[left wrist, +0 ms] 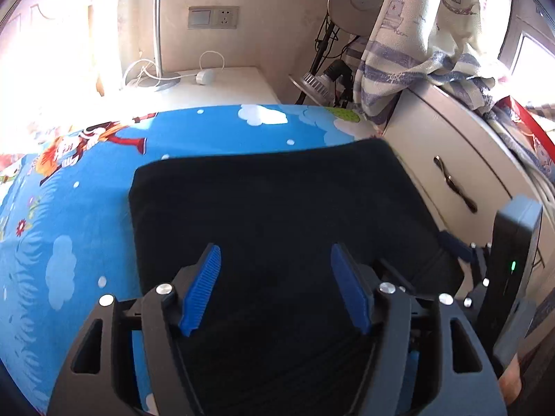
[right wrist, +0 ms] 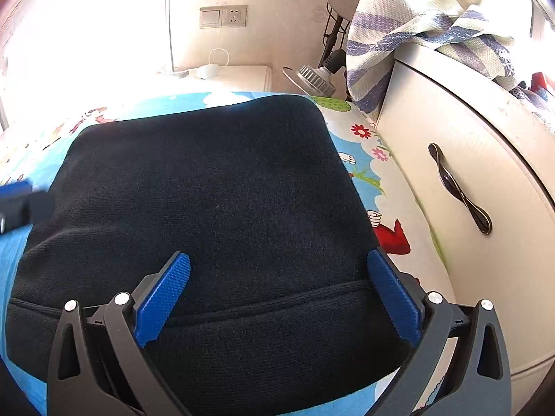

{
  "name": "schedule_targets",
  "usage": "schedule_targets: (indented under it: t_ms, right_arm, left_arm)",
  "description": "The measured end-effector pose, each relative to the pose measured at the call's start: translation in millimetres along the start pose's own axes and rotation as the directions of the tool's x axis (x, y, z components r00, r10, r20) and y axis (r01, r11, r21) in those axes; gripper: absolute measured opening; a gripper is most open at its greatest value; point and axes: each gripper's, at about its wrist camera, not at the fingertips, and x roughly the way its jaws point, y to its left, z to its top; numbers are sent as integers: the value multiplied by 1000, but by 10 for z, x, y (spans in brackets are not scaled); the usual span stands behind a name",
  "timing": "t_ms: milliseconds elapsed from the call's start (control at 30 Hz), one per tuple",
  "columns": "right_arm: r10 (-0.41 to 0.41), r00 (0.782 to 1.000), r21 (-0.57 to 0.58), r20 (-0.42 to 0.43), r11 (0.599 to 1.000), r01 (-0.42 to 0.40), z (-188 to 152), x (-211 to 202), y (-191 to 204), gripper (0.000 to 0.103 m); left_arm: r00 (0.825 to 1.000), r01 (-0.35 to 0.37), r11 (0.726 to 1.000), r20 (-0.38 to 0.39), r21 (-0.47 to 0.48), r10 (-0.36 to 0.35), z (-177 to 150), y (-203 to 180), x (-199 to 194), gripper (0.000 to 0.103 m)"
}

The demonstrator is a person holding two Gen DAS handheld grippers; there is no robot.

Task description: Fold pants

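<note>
Near edge of the pants (right wrist: 208, 190) behind the right hand-held gripper (right wrist: 277, 260)

No readable text, label or number shows anywhere.

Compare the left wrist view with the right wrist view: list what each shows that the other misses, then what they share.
Only the left wrist view shows the right gripper's black body with a green light at its right edge, and the cartoon figure with a red trumpet on the sheet.

Only the right wrist view shows the pants' ribbed waistband and the red flower print.

Both show the folded dark pants on the blue cartoon bedsheet, the white drawer with its dark handle, the wall socket, and open jaws over the fabric, gripping nothing.
</note>
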Motion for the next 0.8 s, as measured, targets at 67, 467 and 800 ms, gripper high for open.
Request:
schedule_targets:
  t_ms: [67, 467, 800]
  right_arm:
    - [0, 1000, 1, -1, 1000, 0, 3, 1, -1, 98]
    - [-4, 1000, -23, -16, 1000, 4, 74, 30, -17, 98]
    - [-49, 998, 82, 37, 996, 46, -319, -1048, -319, 98]
  left_arm:
    - [996, -63, 998, -65, 18, 64, -262, 26, 27, 73]
    - [957, -287, 958, -42, 27, 288, -656, 60, -267, 101]
    - [994, -101, 995, 43, -2, 101, -726, -267, -845, 101]
